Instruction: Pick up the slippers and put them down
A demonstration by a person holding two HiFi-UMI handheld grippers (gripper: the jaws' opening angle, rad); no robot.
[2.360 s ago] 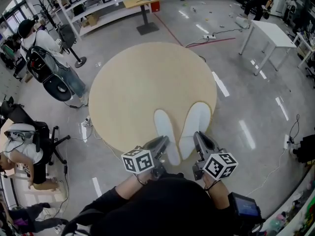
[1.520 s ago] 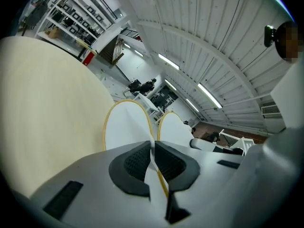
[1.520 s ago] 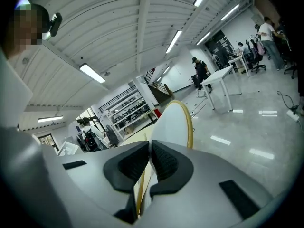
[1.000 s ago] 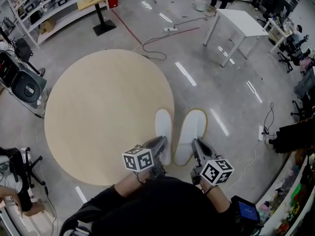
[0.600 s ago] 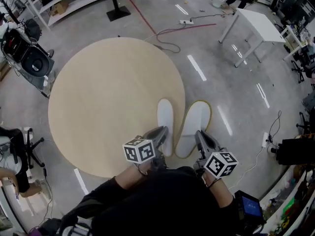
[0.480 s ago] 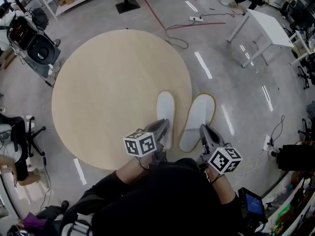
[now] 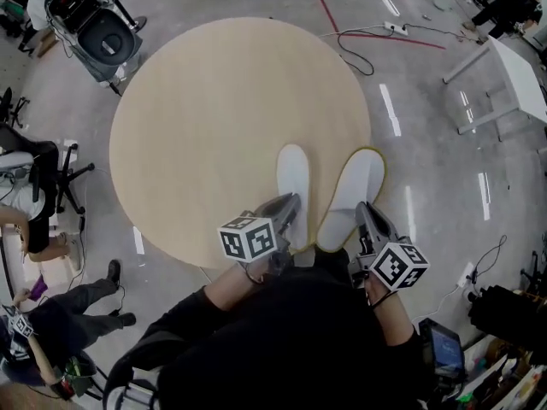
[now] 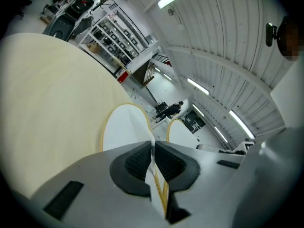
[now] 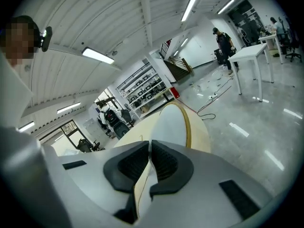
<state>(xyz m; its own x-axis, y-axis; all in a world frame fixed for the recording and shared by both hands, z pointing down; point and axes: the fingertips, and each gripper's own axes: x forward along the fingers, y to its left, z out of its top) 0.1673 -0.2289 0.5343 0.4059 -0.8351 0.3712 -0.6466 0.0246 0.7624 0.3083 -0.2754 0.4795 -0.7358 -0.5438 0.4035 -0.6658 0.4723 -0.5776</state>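
Note:
Two white slippers with yellow-edged soles are held out over the near right part of a round beige table (image 7: 205, 118). My left gripper (image 7: 289, 218) is shut on the heel of the left slipper (image 7: 293, 176), which lies over the tabletop. My right gripper (image 7: 364, 220) is shut on the heel of the right slipper (image 7: 356, 188), which is at the table's right rim. In the left gripper view, the pads (image 8: 142, 160) pinch the thin heel edge of the left slipper (image 8: 124, 129). The right gripper view shows the right slipper (image 9: 173, 123) clamped the same way.
A white table (image 7: 523, 68) stands on the grey floor at the right, with cables (image 7: 359, 45) behind the round table. Office chairs (image 7: 98, 24) stand at the upper left, and people are at the left edge (image 7: 51, 331). Shelving shows far off in both gripper views.
Both grippers have carried the slippers left, from beside the table's right edge to over its near right part. Both grips are unchanged.

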